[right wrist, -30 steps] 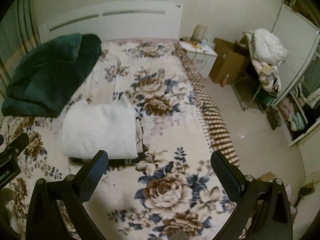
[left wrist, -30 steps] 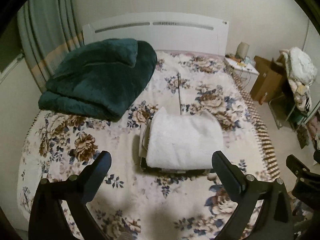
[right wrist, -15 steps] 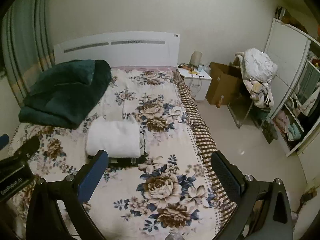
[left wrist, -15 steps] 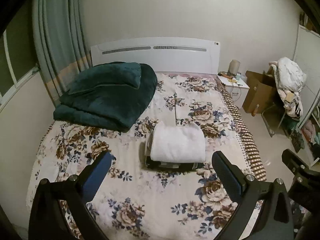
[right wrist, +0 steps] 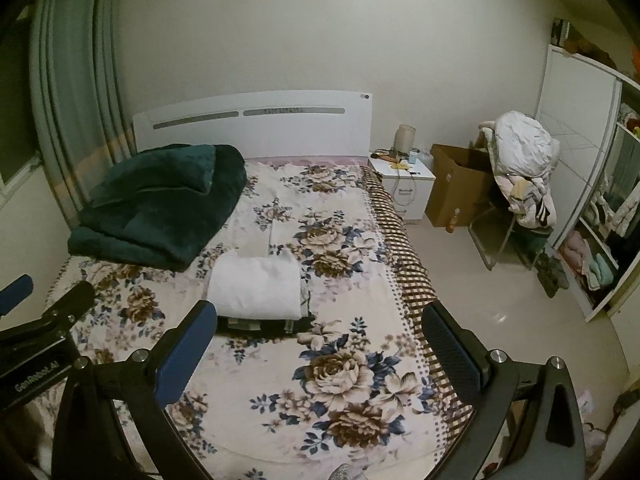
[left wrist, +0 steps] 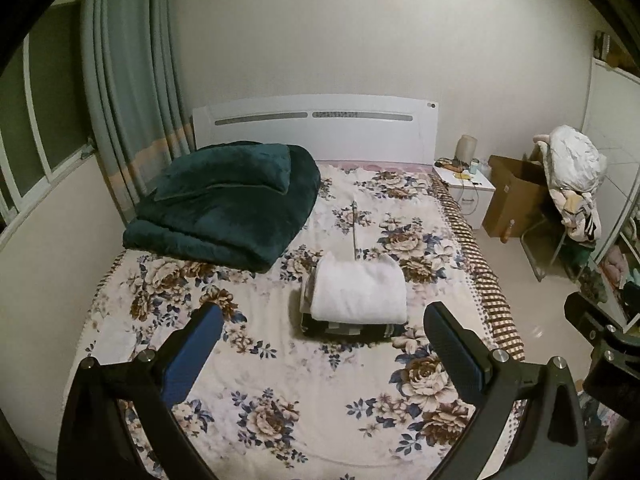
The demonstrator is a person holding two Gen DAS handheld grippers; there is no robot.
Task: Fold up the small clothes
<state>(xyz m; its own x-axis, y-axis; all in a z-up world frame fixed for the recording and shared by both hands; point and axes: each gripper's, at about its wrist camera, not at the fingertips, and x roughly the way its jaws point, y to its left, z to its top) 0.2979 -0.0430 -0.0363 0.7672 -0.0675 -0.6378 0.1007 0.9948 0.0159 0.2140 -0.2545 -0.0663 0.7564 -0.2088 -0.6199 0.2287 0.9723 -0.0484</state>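
Folded white garment (left wrist: 358, 292) sits atop a dark folded stack (left wrist: 352, 329) mid-bed, right of the green blanket (left wrist: 224, 204). Left gripper (left wrist: 324, 340) has jaws wide apart, empty, stack dead ahead between them. Right gripper (right wrist: 320, 336) likewise spread, empty; stack lies ahead-left. Long axis looks crosswise, fisheye makes it unsure. Left likely nearer.
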